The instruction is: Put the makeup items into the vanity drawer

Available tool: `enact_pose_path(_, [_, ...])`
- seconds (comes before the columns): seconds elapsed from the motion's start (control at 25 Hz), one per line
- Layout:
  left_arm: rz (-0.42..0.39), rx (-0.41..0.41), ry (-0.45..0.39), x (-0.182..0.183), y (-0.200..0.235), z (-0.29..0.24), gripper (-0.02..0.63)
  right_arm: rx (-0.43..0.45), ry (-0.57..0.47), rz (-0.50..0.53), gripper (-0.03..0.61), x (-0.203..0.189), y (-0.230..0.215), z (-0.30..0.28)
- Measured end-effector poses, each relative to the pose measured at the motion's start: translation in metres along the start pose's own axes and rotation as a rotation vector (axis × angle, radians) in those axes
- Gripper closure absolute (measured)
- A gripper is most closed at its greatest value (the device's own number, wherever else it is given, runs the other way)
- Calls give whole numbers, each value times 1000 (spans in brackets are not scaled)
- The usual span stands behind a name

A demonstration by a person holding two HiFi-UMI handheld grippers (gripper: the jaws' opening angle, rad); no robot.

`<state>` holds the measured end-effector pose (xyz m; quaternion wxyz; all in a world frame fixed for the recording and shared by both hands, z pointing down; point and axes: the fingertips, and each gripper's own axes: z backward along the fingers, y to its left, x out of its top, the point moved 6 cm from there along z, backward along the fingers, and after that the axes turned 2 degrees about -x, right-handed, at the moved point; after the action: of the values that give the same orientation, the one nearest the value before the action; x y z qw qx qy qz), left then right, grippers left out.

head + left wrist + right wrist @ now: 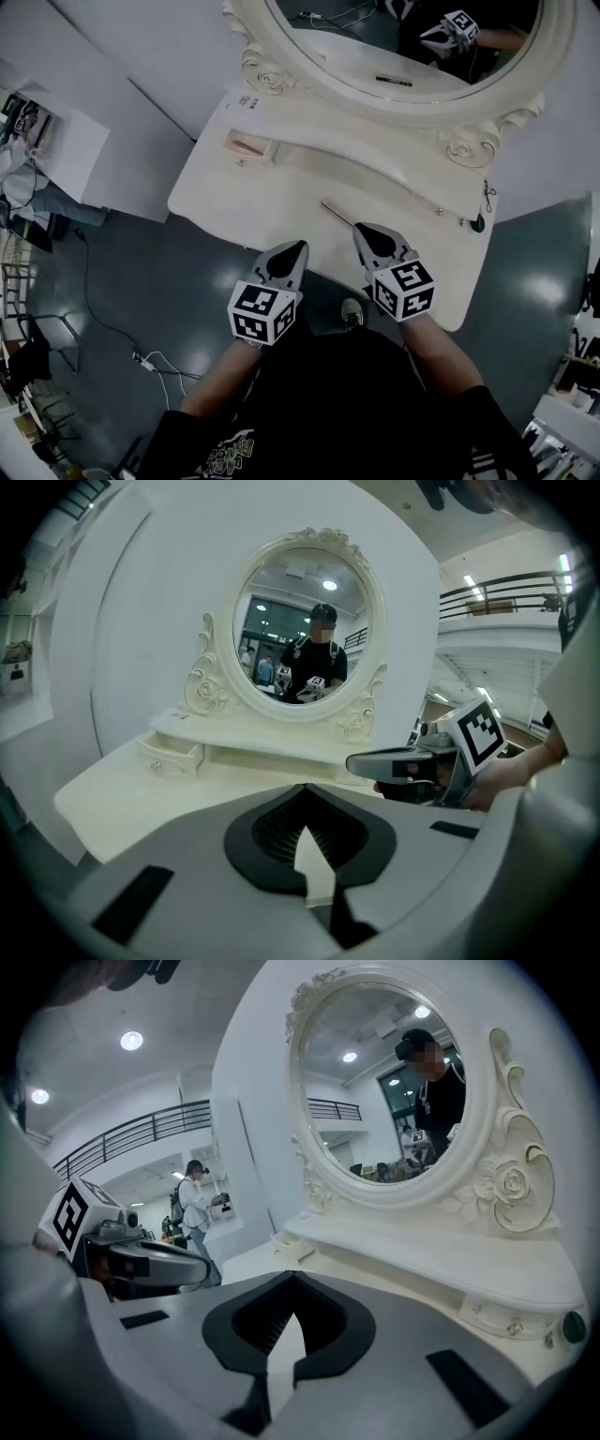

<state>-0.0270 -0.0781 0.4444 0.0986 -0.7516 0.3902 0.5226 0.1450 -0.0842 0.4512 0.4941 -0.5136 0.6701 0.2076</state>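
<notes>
A thin makeup stick [337,213] lies on the cream vanity table [234,192], near its front middle. The small left drawer [251,145] under the mirror shelf stands pulled out; it also shows as the drawer [171,754] in the left gripper view. My left gripper [302,247] hovers at the table's front edge, shut and empty, its tips meeting [305,786]. Over the table just right of the stick's near end is my right gripper [360,229], also shut with nothing in it [295,1274]. The jaws hide the stick in both gripper views.
The oval mirror [506,84] in its carved frame stands at the back of the table. A small green object [478,223] sits at the table's right end, near a closed right drawer [511,1316]. A cable [150,361] runs over the floor at left. A person [195,1213] stands far off.
</notes>
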Motion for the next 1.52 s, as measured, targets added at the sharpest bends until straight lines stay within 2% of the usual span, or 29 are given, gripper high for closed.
enact_pose_path(0.36, [-11, -42, 26, -3, 16, -19, 616, -40, 51, 10, 549, -15, -10, -25])
enact_pose_path(0.84, [26, -48, 64, -22, 37, -20, 617, -59, 173, 83, 545, -48, -21, -59])
enact_pose_path(0.92, [29, -49, 72, -25, 38, -20, 617, -59, 197, 96, 522, -52, -24, -65])
enact_pose_path(1.0, [31, -51, 77, -28, 40, -19, 616, -62, 219, 106, 457, -57, -28, -70])
enact_pose_path(1.24, [36, -49, 90, -33, 47, -14, 616, -70, 295, 141, 419, -73, -36, -85])
enact_pose_path(1.52, [44, -45, 95, -35, 54, -13, 616, -86, 362, 176, 413, -87, -50, -101])
